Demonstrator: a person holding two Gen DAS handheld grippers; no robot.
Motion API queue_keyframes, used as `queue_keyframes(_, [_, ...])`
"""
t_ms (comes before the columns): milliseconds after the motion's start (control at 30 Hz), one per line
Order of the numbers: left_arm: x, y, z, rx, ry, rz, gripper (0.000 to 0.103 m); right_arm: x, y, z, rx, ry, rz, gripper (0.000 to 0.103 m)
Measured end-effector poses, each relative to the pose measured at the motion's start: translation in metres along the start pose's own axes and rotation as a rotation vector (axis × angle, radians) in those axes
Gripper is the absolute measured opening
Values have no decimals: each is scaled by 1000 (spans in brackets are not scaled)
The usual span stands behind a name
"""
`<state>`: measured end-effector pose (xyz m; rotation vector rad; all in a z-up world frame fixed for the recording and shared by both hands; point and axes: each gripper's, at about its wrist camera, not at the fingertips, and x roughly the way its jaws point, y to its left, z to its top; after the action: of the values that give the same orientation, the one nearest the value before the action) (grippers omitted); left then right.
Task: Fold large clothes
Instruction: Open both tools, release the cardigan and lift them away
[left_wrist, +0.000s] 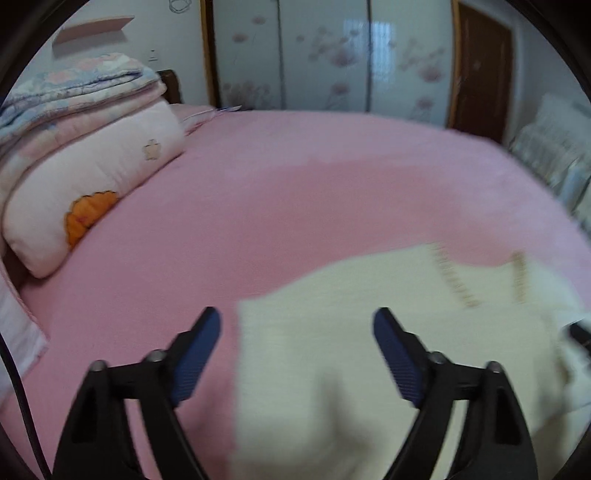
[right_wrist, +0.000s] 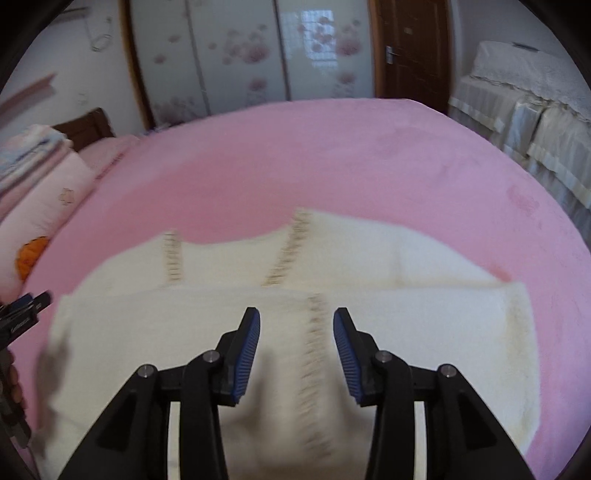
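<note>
A cream-white knitted garment (right_wrist: 369, 314) with tan stitch lines lies partly folded on the pink bed (right_wrist: 295, 155). My right gripper (right_wrist: 296, 325) is open and empty above its middle, over a stitch line. In the left wrist view the garment (left_wrist: 369, 332) fills the lower right. My left gripper (left_wrist: 297, 325) is open wide and empty above the garment's left edge. The left gripper also shows at the left edge of the right wrist view (right_wrist: 26, 306).
Stacked pink and blue quilts and a pillow with an orange patch (left_wrist: 85, 177) lie at the bed's left. Floral wardrobe doors (right_wrist: 240, 55) and a brown door (right_wrist: 410, 48) stand beyond. Covered furniture (right_wrist: 524, 122) is at the right.
</note>
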<state>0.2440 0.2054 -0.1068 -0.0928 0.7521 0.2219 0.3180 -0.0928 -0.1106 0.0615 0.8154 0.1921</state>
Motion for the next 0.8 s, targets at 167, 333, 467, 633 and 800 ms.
queue_keyframes(167, [-1, -28, -21, -20, 88, -150, 90, 3, 58, -23, -50, 85, 184, 41])
queue_keyframes(333, [46, -29, -68, 17, 282, -76, 88, 21, 64, -46, -102, 155, 129, 27])
queue_keyframes(467, [49, -1, -83, 31, 245, -51, 88, 14, 3, -48, -51, 129, -51, 4])
queue_keyframes(633, [52, 29, -81, 1, 265, -70, 88, 3, -71, -48, 97, 145, -68, 9])
queue_keyframes(800, [36, 9, -73, 22, 274, -55, 88, -6, -87, -56, 159, 172, -77, 10])
